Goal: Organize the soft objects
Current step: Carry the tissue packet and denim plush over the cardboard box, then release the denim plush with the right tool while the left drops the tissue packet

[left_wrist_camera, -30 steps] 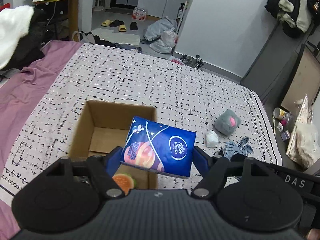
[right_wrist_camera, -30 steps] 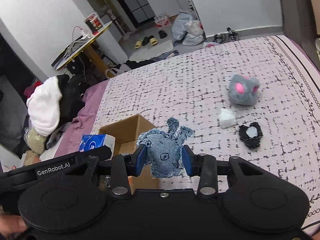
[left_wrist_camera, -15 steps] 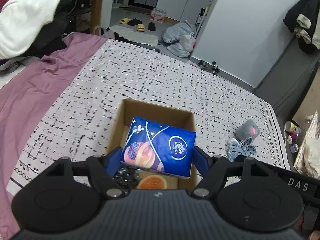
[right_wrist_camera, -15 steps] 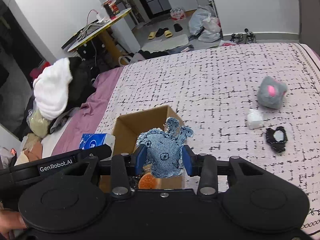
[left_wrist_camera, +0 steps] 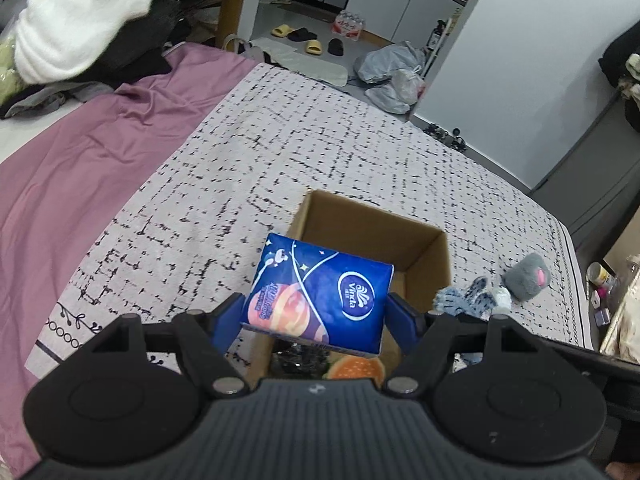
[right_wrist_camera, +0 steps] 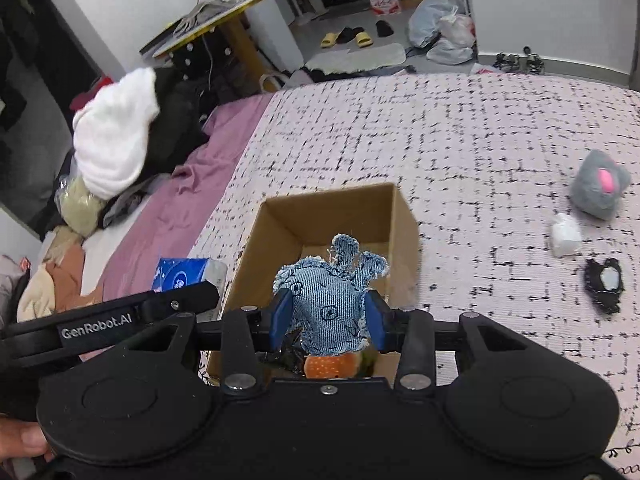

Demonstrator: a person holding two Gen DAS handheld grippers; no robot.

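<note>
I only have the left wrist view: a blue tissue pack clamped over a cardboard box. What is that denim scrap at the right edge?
Observer: A denim toy, clamped in the right hand-held gripper over the box.
Operator: What still lies on the bed? I see only a grey plush.
Observer: Beside the grey plush lie a small white bundle and a black item with a pale centre.
Operator: Anything behind the pack I'm holding?
Observer: The right view shows the tissue pack just outside the box's left wall, not yet over the opening.
</note>
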